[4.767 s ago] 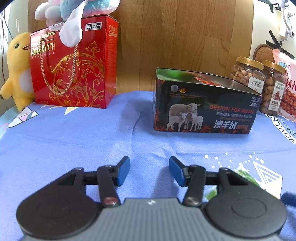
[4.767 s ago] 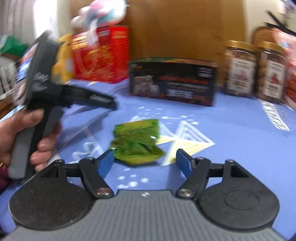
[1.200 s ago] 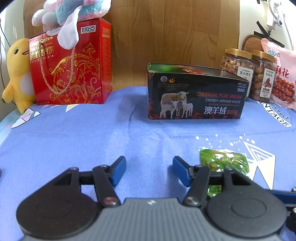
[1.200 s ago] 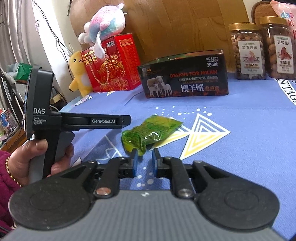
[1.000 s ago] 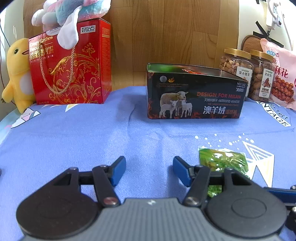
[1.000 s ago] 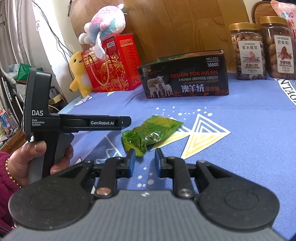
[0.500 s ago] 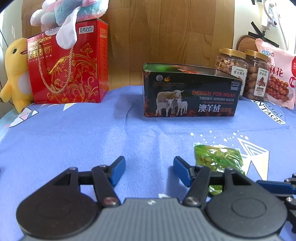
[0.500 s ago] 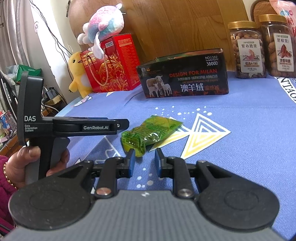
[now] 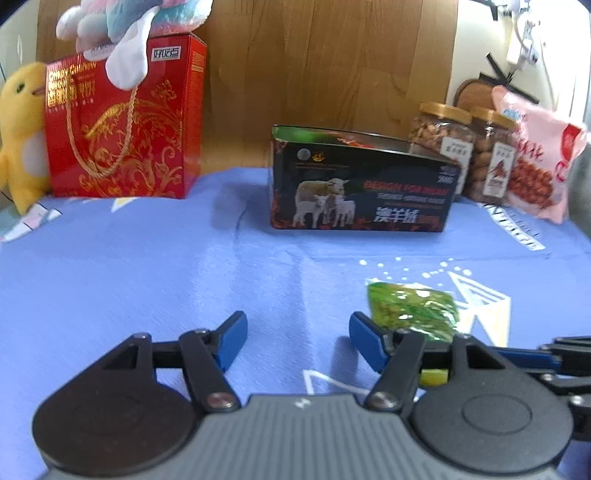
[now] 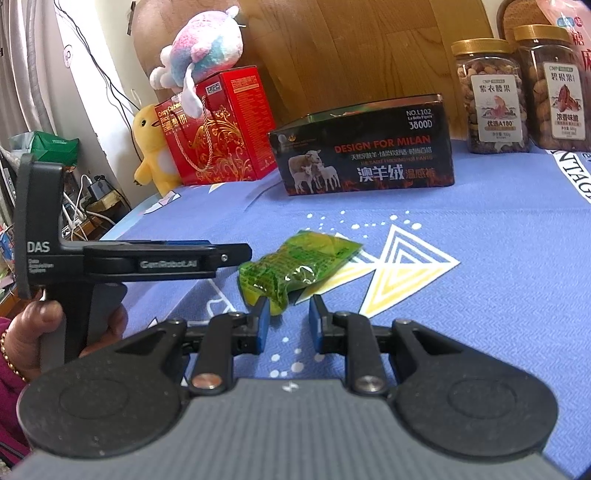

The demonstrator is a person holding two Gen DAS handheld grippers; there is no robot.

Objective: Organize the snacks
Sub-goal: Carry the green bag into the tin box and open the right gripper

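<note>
A green snack packet (image 10: 295, 267) lies on the blue tablecloth; it also shows in the left wrist view (image 9: 410, 308). My right gripper (image 10: 286, 321) sits just behind the packet's near end, jaws partly open with a narrow gap, the left finger touching the packet's edge, holding nothing. My left gripper (image 9: 297, 338) is open and empty, hovering over the cloth to the left of the packet; it shows from the side in the right wrist view (image 10: 229, 254). A black open tin box with sheep print (image 9: 360, 184) stands behind, also in the right wrist view (image 10: 365, 155).
A red gift box (image 9: 122, 122) with a plush toy (image 9: 129, 22) on top and a yellow duck toy (image 9: 18, 136) stand at the back left. Two nut jars (image 9: 461, 147) and a pink snack bag (image 9: 535, 162) stand at the back right. The table's left edge (image 10: 122, 221) drops off.
My right gripper's jaws opened from nearly shut to a narrow gap and stay at the packet's near end. My left gripper drifted slightly; the packet stays on the cloth.
</note>
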